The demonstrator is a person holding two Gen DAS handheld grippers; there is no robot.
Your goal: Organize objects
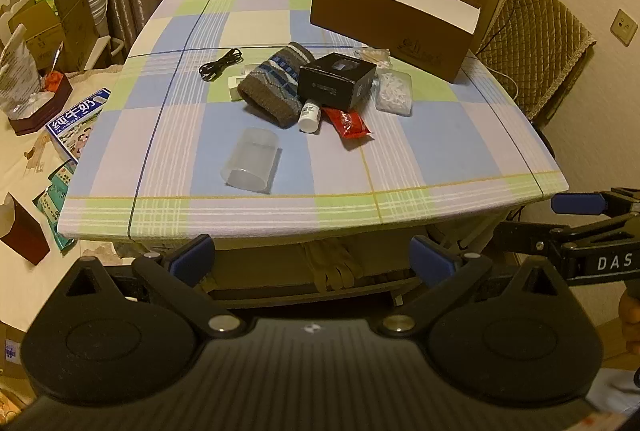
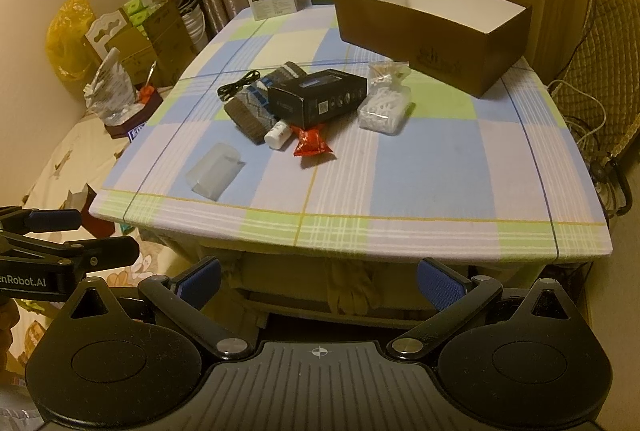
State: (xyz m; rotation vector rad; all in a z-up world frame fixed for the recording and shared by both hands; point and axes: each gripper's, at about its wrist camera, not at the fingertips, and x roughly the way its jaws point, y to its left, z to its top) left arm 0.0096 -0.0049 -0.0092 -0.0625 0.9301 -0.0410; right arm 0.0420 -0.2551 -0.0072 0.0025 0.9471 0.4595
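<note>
Both grippers are hovering short of the bench's near edge, holding nothing: the left gripper is keeping its fingers wide apart, and the right gripper is doing the same beside it. Going left to right across the checked cloth, a black cable is lying coiled at the far left of the pile, and a clear cup is lying on its side nearer the edge, its long axis running front to back with the open mouth facing the grippers. A knitted sock is stretching diagonally, one end leaning under a black box. A white bottle is lying with its cap pointing toward the near edge, touching a red packet. A bag of white bits is sitting just right of the black box. The open brown box is standing at the far right, its long axis slanting back-left to front-right.
</note>
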